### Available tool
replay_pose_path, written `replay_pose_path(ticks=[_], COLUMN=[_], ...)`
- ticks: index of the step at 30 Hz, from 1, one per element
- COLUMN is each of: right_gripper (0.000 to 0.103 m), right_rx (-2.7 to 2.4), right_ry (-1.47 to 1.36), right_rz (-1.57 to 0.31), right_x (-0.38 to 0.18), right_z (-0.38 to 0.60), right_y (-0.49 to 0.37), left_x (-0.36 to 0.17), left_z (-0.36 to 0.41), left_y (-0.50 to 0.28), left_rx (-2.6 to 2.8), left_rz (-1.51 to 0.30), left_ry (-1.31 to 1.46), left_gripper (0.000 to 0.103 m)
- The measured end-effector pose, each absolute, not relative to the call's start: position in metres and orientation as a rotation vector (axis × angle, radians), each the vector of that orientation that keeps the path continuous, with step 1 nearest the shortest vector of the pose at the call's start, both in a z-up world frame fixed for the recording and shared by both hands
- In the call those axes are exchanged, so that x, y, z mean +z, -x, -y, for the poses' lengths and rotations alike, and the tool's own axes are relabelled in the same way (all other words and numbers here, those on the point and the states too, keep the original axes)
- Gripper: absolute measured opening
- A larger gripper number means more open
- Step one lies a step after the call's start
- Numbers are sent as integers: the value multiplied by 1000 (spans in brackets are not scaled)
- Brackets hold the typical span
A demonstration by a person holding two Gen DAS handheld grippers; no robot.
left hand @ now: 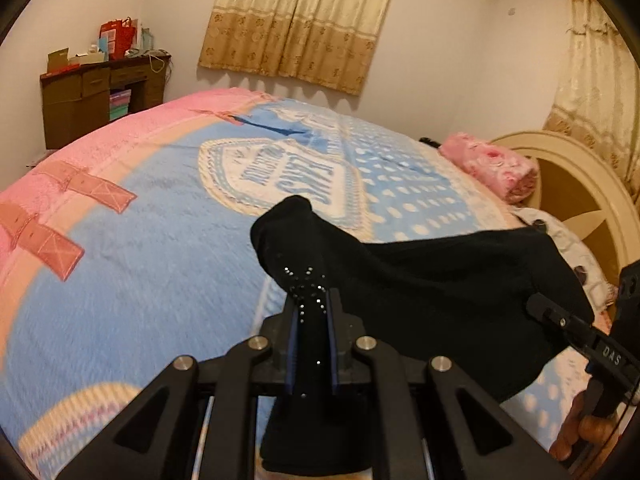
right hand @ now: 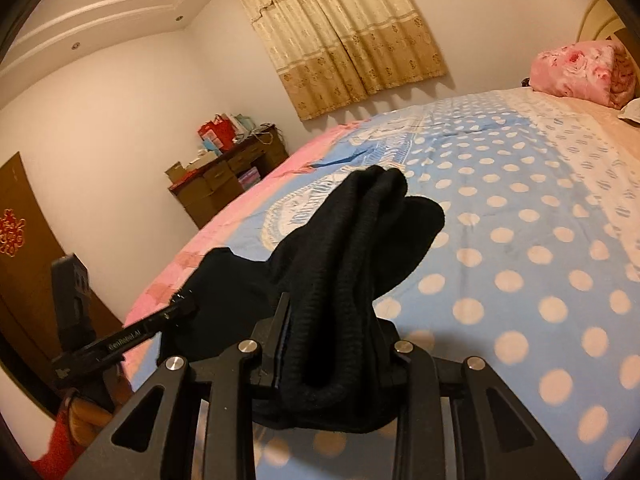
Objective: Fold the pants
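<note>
Pants [left hand: 420, 280] hang black between our grippers above the bed's near edge. Our left gripper [left hand: 314, 312] clamps a rhinestone-studded end, our right gripper [right hand: 332, 320] a ribbed bunch. Beyond them the blue dotted blanket [left hand: 140, 248] spreads bare toward the rolled pink quilt [left hand: 492, 168] at the headboard edge.

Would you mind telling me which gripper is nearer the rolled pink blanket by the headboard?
Right. The right gripper holds the black pants on the pink blanket's side; the left gripper grips them farther away.

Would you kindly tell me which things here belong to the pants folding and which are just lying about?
Belongs to the job:
- black knit pants
- left tongs, shut on them
- right tongs, shut on them
- blue polka-dot blanket beneath

Lying about:
- rolled pink floral quilt
- brown wooden desk
- red gift bag
- beige patterned curtains
</note>
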State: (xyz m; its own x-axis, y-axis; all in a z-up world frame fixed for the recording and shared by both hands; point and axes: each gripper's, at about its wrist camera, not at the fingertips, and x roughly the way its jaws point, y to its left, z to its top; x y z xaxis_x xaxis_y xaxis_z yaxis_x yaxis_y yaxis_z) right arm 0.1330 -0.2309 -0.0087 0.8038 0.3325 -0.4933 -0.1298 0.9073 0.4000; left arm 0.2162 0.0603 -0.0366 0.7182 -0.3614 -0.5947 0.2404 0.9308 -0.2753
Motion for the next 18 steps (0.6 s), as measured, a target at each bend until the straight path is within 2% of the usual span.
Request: replay_pose_path(ticks=[6,7,8,9,10,11,12,13,14,16,18], right_gripper=[31,31,32,34,36,37,43,47,53,55,64], right_rx=[214,187,170,158,143,142,149,150,140,140,119], right_ry=[-353,-324,-310,-308,-323,-349,-379,-397,-406,-430,-421], right_rz=[-646,-655,-664,-678,-709,-726,-725,-724,-730,-734,-736], right_x=[-54,-61,-67,-74,-86,-91,-92,-92,-93,-94,-91], right_z=[224,224,224,225,227,231,236,240,241,246,247], right_y=[-180,-187,-191,-196,-202,-205,-205,-206,-205,-203,-199], left_x=[-79,-87,-94,-100,-104,-106,-107,-109,-111,-112,-110], left_z=[-60,-60,-61,-63,-66,-67,-69,-71,-76,-85,-90], left_y=[-253,-255,-257,-258,-258,-256,-254,-255,-259,-263,-257], left_rx=[-187,-171,-151,-128,-102,-60,-8,19,27,19,21], left_rz=[-744,-765,-786,-797,-792,-771,-755,-763,-783,-816,-829], left_ry=[114,102,91,86,79,64,43,43,67,116,107], left_gripper=[13,22,26,40,58,70,89,98,100,102,102])
